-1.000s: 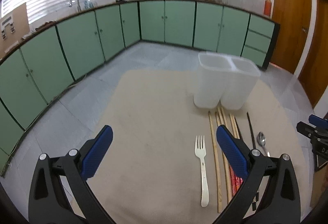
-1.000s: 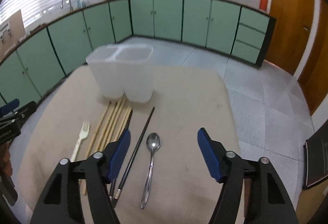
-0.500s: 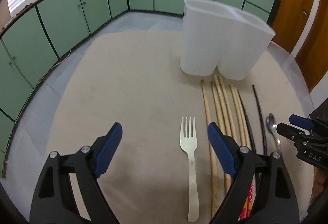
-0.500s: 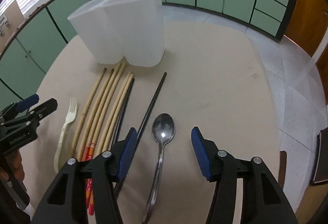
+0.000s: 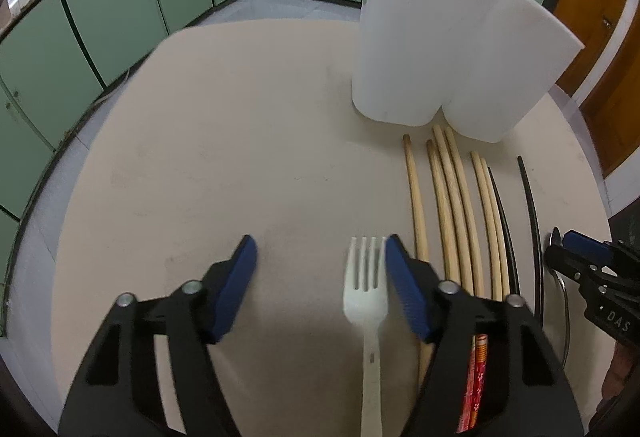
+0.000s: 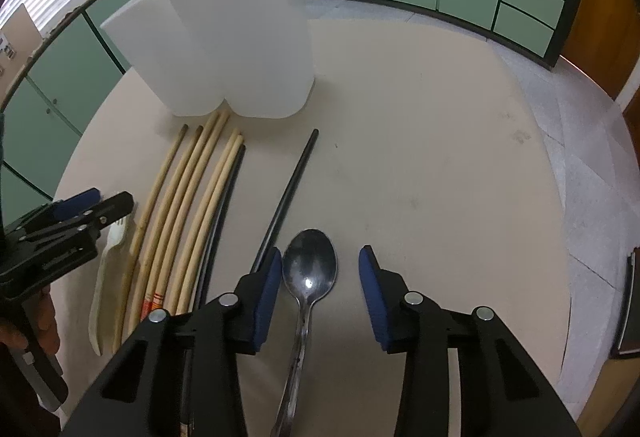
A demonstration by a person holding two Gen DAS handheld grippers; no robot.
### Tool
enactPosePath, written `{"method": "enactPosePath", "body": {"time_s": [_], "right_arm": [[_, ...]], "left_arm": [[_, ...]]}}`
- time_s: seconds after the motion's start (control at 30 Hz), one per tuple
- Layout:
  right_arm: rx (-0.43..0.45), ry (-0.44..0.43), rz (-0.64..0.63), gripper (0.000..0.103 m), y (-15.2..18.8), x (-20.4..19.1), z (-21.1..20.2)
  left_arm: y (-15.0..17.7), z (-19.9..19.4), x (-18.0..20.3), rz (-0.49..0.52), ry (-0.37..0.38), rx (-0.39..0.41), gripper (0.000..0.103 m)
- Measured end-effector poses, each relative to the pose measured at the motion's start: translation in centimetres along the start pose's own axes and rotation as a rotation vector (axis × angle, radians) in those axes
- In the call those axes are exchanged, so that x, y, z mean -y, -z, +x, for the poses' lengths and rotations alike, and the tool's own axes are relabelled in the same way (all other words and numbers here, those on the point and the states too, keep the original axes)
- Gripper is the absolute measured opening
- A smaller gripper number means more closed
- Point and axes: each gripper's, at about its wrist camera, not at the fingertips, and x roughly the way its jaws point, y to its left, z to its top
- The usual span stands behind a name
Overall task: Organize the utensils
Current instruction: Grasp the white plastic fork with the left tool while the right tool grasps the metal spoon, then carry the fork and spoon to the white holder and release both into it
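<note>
Left wrist view, nearest: the left gripper [image 5: 318,265] has been lowered toward the table [image 5: 200,157] over the last second; its jaws are held wide apart and nothing is gripped.
Fork: the white fork [image 5: 366,301] lies flat between the left gripper's blue pads, its tines just beside the right-hand pad [image 5: 406,293] and well clear of the other; a closure here is judged to call for a small shift to centre it.
Right wrist view, nearest: the right gripper [image 6: 318,287] has likewise been brought down and forward; its jaws are open and empty.
Spoon: the metal spoon [image 6: 308,277] now sits between the pads, bowl closer to the left-hand pad [image 6: 266,293], handle running back under the gripper.
Middle distance: wooden chopsticks [image 5: 452,205] and two black chopsticks [image 6: 286,193] are laid side by side between fork and spoon, untouched.
Far: the white two-compartment holder [image 6: 236,37] stands upright at the chopsticks' far tips; its inside cannot be seen.
Meaning: both approaches appear nearly finished, grasping is judged next, and no utensil has yet been placed.
</note>
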Motion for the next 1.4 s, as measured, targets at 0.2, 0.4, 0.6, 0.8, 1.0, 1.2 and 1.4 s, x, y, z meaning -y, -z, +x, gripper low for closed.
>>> {"method": "enactPosePath", "body": {"time_s": [0.2,0.4,0.6,0.8,1.0,1.2,1.4], "right_arm": [[0.009,0.051,-0.04,0.036,-0.1,-1.0,0.3],[0.011,0.051,-0.045,0.029,-0.1,-1.3,0.3],[0.063,0.007,-0.023,0.028,0.4,-0.6,-0.8],[0.188,-0.012,-0.022,0.028,1.4,-0.2,-3.9],[0.272,-0.042,0.005,0.028,2.1,0.4,-6.4],[0.344,-0.056,-0.001,0.028,2.0,-0.1,-9.3],[0.417,-0.062,-0.017,0.028,1.1,-0.6,-11.9]], "left_arm": [[0.1,0.2,0.8,0.015,-0.001,0.007,0.058],[-0.3,0.3,1.8,0.029,0.03,0.008,0.027],[0.2,-0.3,2.1,0.019,0.113,0.028,0.018],[1.5,-3.4,1.8,0.02,0.187,0.168,0.018],[3.0,-6.6,1.7,0.042,0.19,0.29,0.018],[3.4,-9.4,0.2,0.034,0.2,0.364,0.018],[3.6,-12.3,-0.3,0.042,0.202,0.431,0.018]]}}
